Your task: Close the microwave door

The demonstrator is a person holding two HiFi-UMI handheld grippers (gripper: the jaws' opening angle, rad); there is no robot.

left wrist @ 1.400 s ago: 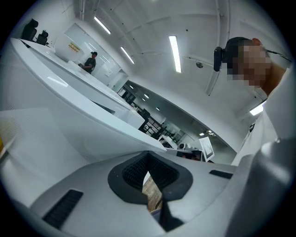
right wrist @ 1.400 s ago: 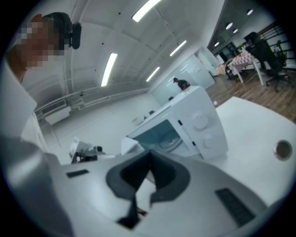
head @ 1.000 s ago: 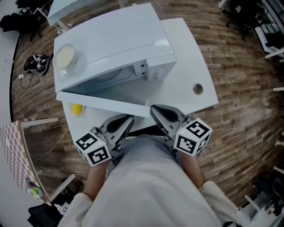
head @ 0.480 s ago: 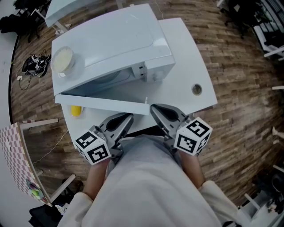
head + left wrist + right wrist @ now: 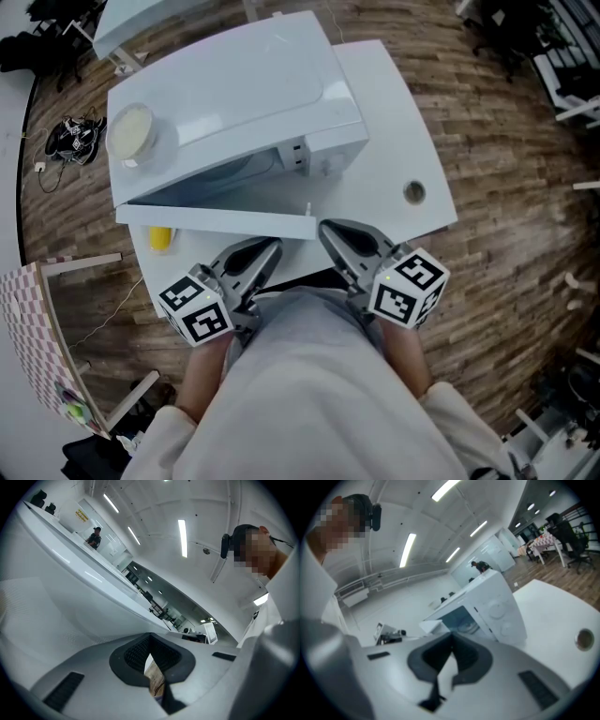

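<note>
- The tabletop (image 5: 394, 112) carries the microwave (image 5: 244, 84) on its left half, front facing the near edge.
- The door (image 5: 216, 217) is stiff and hinged at the left. It stands partly open, its long axis along the near edge and its free end pointing right.
- It should swing lightly, so push its outer face near the free end.
- The 2 grippers, left gripper (image 5: 270, 246) and right gripper (image 5: 326, 230), sit just outside the door, jaws pressed together on nothing.
</note>
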